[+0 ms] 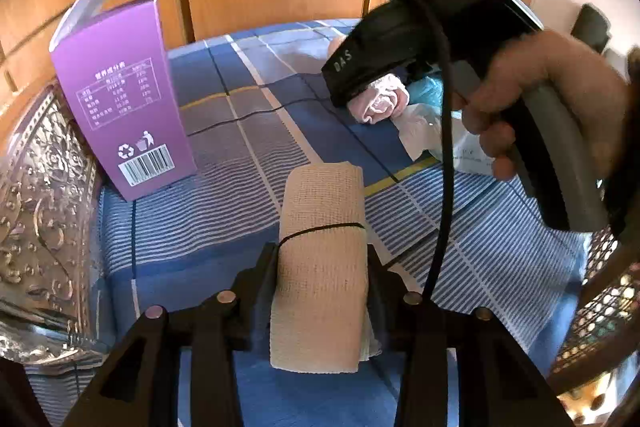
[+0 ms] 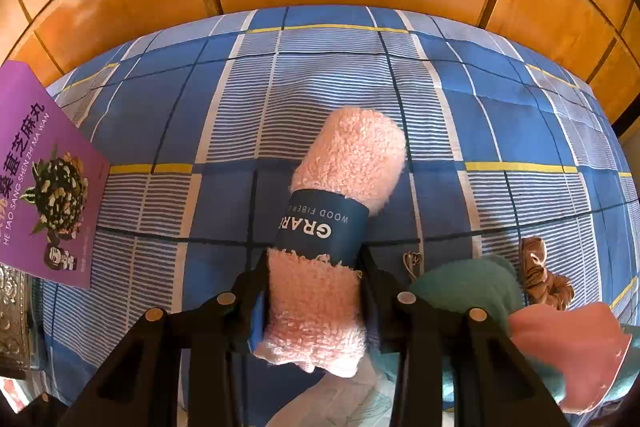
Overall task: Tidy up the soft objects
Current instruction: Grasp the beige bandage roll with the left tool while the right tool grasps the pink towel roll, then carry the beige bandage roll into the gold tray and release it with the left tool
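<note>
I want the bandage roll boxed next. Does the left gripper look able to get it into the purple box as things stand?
Probably yes. The left gripper is shut on the bandage roll, and the purple box stands close by, top flap open, with bare bedsheet between.

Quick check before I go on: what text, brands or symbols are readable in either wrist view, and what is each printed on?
"GRAR", cut off, and "WOOD FIBER": dark blue paper band around the fluffy pink rolled towel.
"HE TAO SANG SHEN ZHI MA WAN", beside large Chinese characters: front of the purple cardboard box.
"DAS": black body of the right gripper.
Recycling sign, bin sign, barcode: box side.
Table there: too small to read.
</note>
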The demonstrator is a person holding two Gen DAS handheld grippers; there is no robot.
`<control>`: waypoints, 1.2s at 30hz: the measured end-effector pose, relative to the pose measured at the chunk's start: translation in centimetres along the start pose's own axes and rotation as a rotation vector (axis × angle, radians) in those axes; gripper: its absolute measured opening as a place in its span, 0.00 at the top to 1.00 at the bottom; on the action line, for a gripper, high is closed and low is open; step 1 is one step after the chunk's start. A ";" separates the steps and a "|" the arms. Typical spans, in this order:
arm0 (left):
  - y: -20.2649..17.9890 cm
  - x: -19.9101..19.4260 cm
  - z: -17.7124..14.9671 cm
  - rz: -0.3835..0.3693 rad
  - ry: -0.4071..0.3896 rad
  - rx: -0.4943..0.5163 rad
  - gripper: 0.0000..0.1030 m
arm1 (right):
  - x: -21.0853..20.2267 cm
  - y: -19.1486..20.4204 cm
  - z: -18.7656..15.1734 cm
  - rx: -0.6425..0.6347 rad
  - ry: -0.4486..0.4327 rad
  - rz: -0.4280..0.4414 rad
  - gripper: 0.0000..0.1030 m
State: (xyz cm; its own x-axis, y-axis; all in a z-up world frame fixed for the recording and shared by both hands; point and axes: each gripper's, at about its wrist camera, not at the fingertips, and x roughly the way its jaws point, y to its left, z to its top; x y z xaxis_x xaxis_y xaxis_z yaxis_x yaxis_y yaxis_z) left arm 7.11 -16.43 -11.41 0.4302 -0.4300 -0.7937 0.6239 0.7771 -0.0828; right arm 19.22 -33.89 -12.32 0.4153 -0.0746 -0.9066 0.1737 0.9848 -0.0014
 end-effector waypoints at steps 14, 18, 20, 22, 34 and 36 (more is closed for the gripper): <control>1.3 -5.5 6.7 -0.094 -0.070 -0.100 0.62 | -0.1 0.0 -0.1 -0.003 -0.014 0.000 0.64; 2.1 -6.2 9.8 -0.108 -0.077 -0.139 0.62 | -0.2 0.1 -0.2 -0.010 -0.015 -0.005 0.65; 2.7 -6.6 11.6 -0.127 -0.077 -0.177 0.62 | -0.1 0.1 -0.1 -0.015 -0.014 -0.008 0.65; 3.3 -7.3 13.6 -0.157 -0.090 -0.212 0.62 | -0.1 0.2 -0.1 -0.017 -0.013 -0.010 0.65; 14.5 -10.3 21.4 0.061 -0.195 -0.392 0.62 | -0.1 0.8 0.0 -0.067 -0.021 -0.043 0.64; 17.7 -11.6 20.2 0.119 -0.205 -0.441 0.62 | -0.1 1.0 -0.1 -0.078 -0.024 -0.051 0.64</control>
State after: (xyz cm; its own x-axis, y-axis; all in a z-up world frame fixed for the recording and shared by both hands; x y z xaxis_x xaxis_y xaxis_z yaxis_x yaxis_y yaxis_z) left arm 26.32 -7.00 8.48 0.6284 -0.3737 -0.6823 0.2468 0.9275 -0.2808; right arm 19.27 -32.88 -12.25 0.4289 -0.1278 -0.8942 0.1253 0.9888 -0.0812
